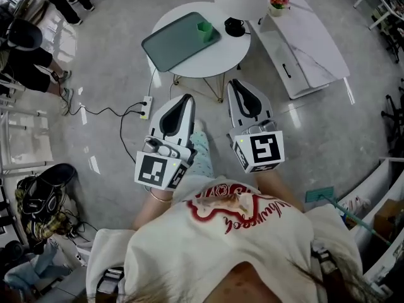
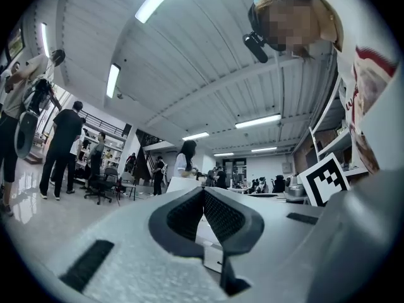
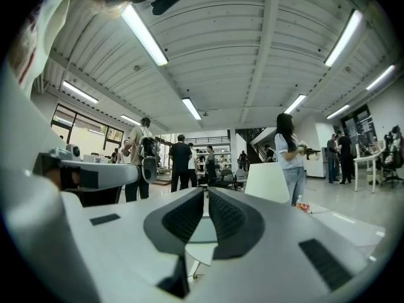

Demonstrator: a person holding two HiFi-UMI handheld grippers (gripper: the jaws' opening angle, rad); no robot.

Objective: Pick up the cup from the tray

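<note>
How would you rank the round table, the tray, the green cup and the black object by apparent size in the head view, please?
1. round table
2. tray
3. green cup and black object: they look about alike, so I won't rank them.

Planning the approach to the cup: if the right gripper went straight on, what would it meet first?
Probably the near rim of the round table, though height is unclear. The right gripper, shut, points there; the green cup sits farther on, slightly left.
</note>
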